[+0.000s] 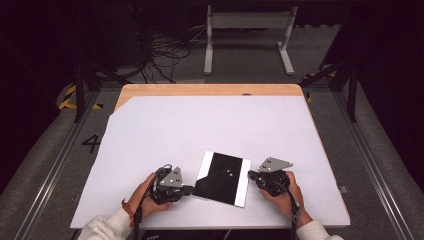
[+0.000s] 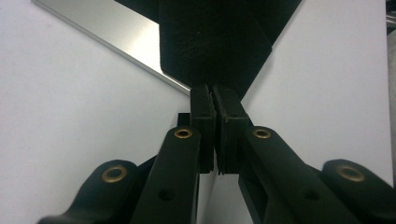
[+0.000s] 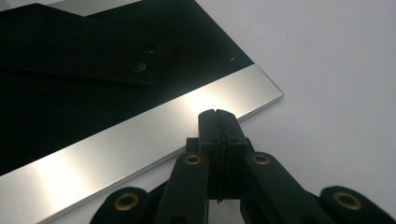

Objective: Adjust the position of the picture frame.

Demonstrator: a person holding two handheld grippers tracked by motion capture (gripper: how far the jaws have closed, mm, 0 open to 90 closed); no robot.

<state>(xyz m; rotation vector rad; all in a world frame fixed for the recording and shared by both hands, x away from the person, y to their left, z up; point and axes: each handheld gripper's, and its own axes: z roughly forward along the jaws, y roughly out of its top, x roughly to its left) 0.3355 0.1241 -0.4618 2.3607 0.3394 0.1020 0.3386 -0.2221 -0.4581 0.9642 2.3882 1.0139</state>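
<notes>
A flat black board (image 1: 222, 177) with a silver strip along each long side lies on the white sheet near the front edge. Across its face in the right gripper view runs a black strap (image 3: 84, 46) with two small studs (image 3: 138, 66). My left gripper (image 1: 191, 189) is at the board's near left corner. Its jaws (image 2: 215, 93) are pressed together, and the tips touch a black flap (image 2: 212, 42) beside the silver strip (image 2: 107, 28). My right gripper (image 1: 250, 174) is at the board's right side, shut, with its tips (image 3: 216, 114) over the silver strip (image 3: 140, 135).
A white sheet (image 1: 200, 125) covers most of the wooden table (image 1: 210, 90), with bare room behind and beside the board. A grey metal stand (image 1: 247, 30) and loose cables (image 1: 165, 55) are on the floor beyond the table's far edge.
</notes>
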